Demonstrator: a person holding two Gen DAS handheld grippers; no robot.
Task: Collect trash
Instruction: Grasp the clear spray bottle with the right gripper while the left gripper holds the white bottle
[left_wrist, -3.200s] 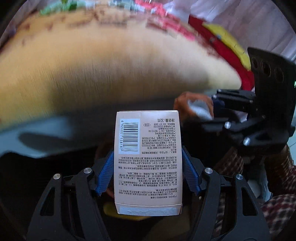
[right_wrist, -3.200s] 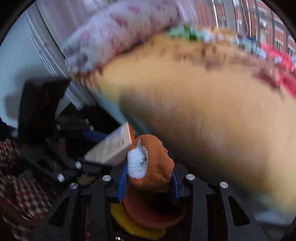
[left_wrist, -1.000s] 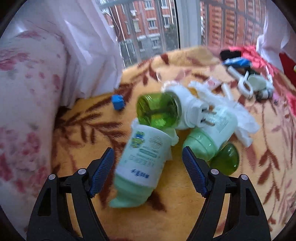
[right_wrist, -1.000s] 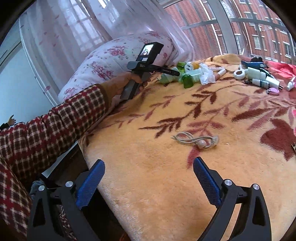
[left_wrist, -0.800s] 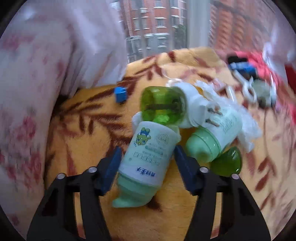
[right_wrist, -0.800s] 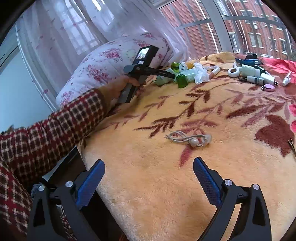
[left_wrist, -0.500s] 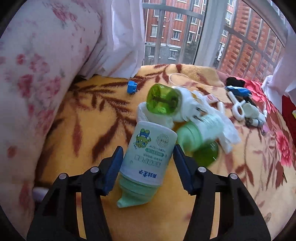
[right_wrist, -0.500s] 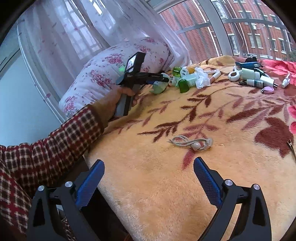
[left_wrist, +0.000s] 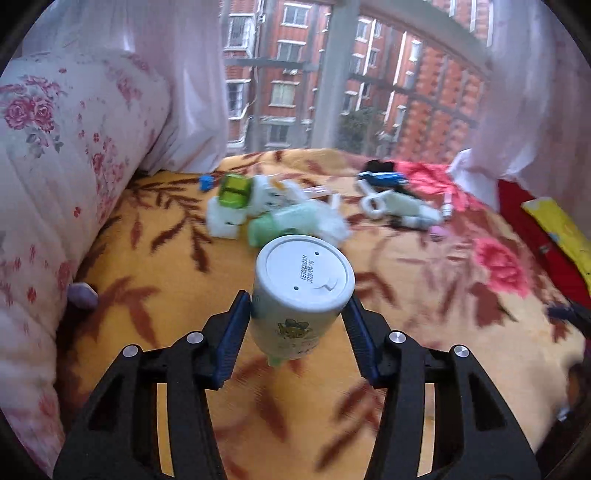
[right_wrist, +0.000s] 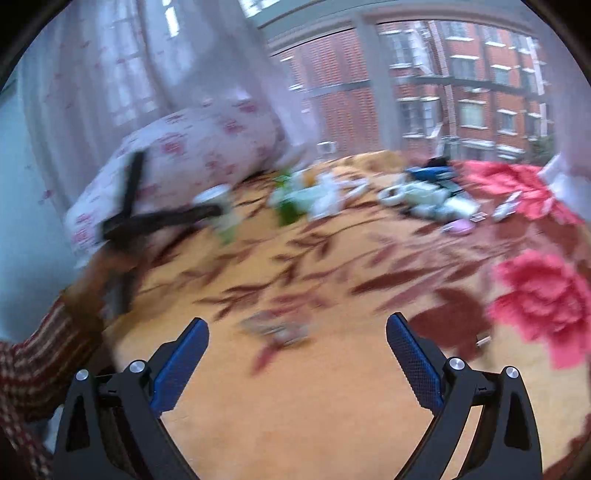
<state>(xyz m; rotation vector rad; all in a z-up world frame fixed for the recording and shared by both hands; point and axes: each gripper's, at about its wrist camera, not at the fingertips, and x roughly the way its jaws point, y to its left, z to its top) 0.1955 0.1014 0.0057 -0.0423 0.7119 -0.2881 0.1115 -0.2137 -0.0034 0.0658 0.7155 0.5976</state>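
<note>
white bottle (left_wrist: 300, 295) clamped between left gripper (left_wrist: 297, 332) fingers, base facing camera.

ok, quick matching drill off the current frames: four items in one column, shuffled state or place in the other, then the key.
Items:
1. left gripper
2. right gripper
3. white bottle
4. floral pillow

States or places:
A. open, nothing between its fingers
B. against the curtain at the edge of the blanket
C. shut on a container
D. lifted off the blanket, flat base facing the camera

Pairs: 1-C, 2-A, 3-D, 4-B
</note>
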